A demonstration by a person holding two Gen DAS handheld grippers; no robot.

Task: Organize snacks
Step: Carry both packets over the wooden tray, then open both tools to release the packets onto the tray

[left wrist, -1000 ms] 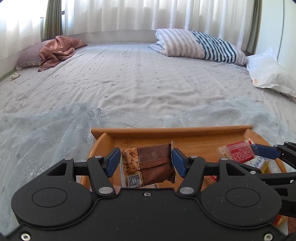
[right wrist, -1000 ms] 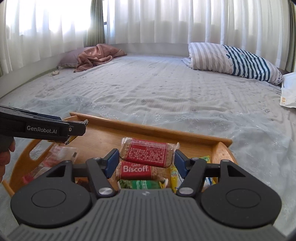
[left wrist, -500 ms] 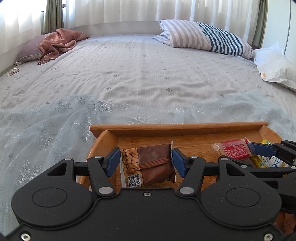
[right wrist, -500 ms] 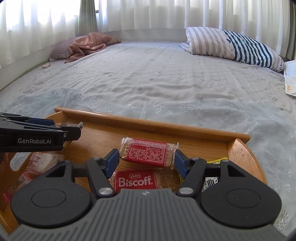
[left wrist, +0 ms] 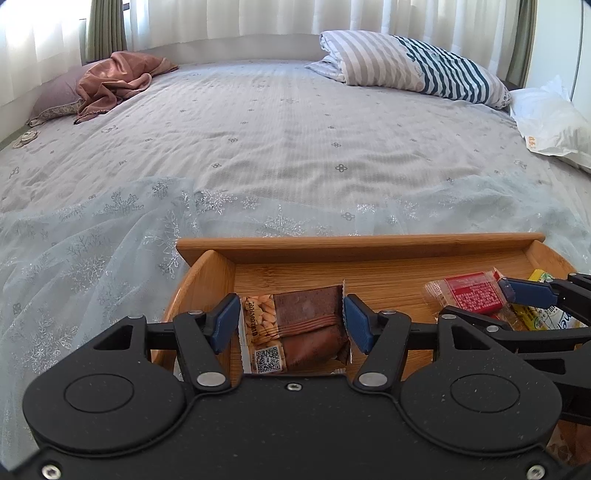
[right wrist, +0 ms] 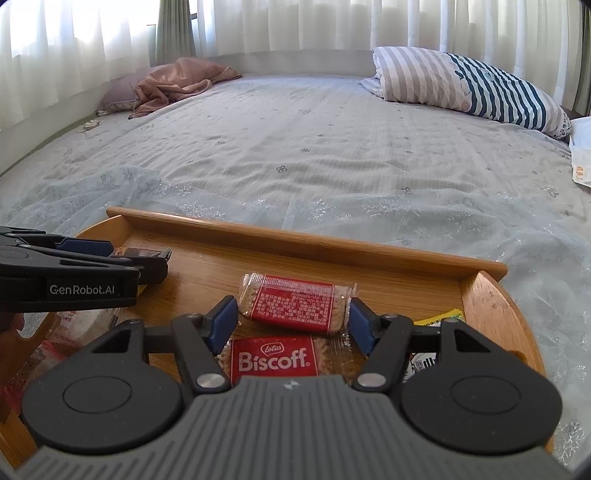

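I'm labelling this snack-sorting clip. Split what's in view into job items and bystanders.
Job items: wooden tray; brown peanut snack pack in the left gripper; red biscuit pack in the right gripper; Biscoff pack lying on the tray.

Bystanders: striped pillow; pink cloth; white plastic bag; curtains.

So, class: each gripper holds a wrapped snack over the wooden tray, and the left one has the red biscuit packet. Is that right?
Not quite. The left gripper holds the brown snack packet, as the left wrist view shows. The red biscuit packet is in the right gripper, over the wooden tray.
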